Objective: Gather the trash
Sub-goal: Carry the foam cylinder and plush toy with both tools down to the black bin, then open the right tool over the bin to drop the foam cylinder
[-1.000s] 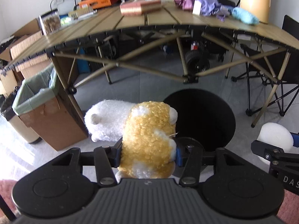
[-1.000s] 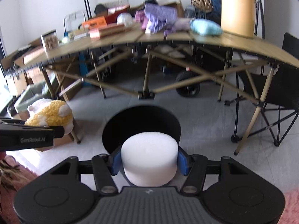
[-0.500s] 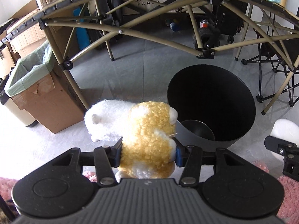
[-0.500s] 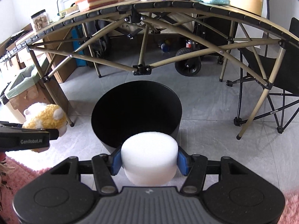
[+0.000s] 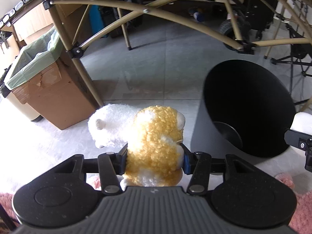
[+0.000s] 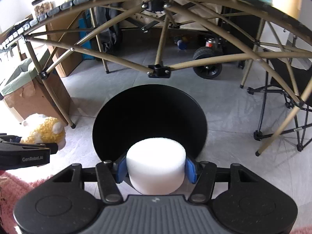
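The plush sits clamped in the left gripper, its long axis running across the jaws: white head out to the left, yellow curly body between the blue pads. It hangs over the floor just left of the bin, not above the opening. The foam — a short white cylinder, flat end up, axis roughly upright — is pinched at its sides by the right gripper, at the near rim of the bin's mouth. Neither gripper is wide; each is closed to the width of what it carries.

The bin is round, black and smooth inside, with a grey disc of bottom showing in the left view. It stands on a floor of pale grey tiles, in front of a folding table with tan tubular legs and black joints. Far left, a cardboard box lined with a green bag stands against a table leg. To the right, a black folding chair; under the table, a wheel and dim clutter. Near both cameras — a pink, fluffy rug.
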